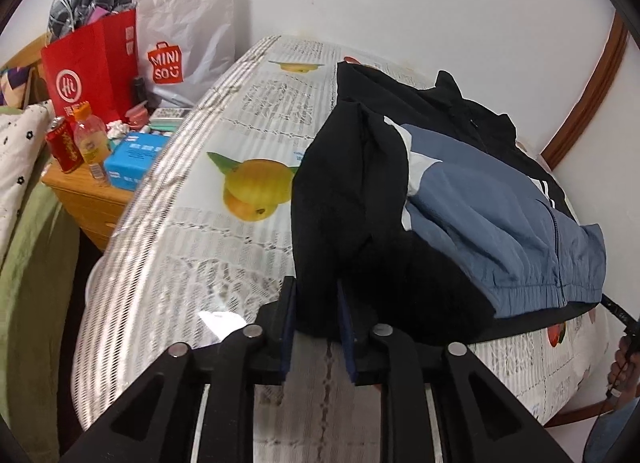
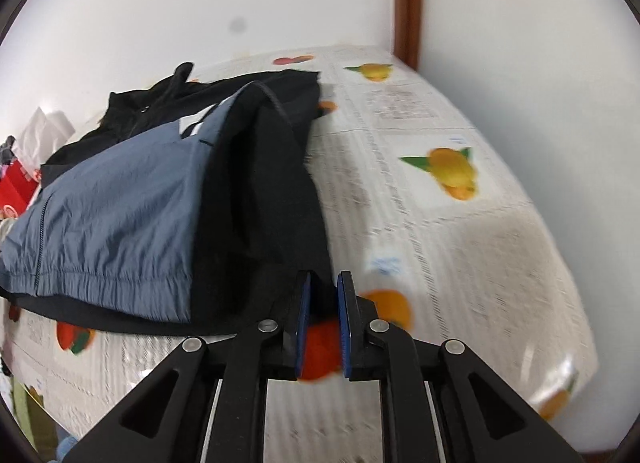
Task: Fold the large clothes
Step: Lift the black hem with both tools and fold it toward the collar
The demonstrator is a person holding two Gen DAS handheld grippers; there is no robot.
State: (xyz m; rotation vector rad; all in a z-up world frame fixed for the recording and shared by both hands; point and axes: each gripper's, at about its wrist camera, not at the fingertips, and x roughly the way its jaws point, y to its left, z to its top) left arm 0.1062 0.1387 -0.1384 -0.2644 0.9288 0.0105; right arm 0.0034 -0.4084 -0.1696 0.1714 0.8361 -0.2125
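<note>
ok, quick notes from my end
jacket (image 1: 460, 199): black and blue, lying on the table (image 1: 240, 247) with the fruit-print cloth; a black side panel stands up in a ridge at each side, where i hold it
left gripper (image 1: 318, 305): jaws closed on the jacket's black near-left edge, fabric bunched between the blue pads
right gripper (image 2: 324, 299): jaws pinching the black near-right edge of the jacket (image 2: 120, 215)
hem: blue elastic band faces the near side
nightstand (image 1: 88, 199): far left, holding bottles and a blue box (image 1: 134, 161)
bags: red bag (image 1: 90, 65) and white bag (image 1: 188, 29) behind those
</note>
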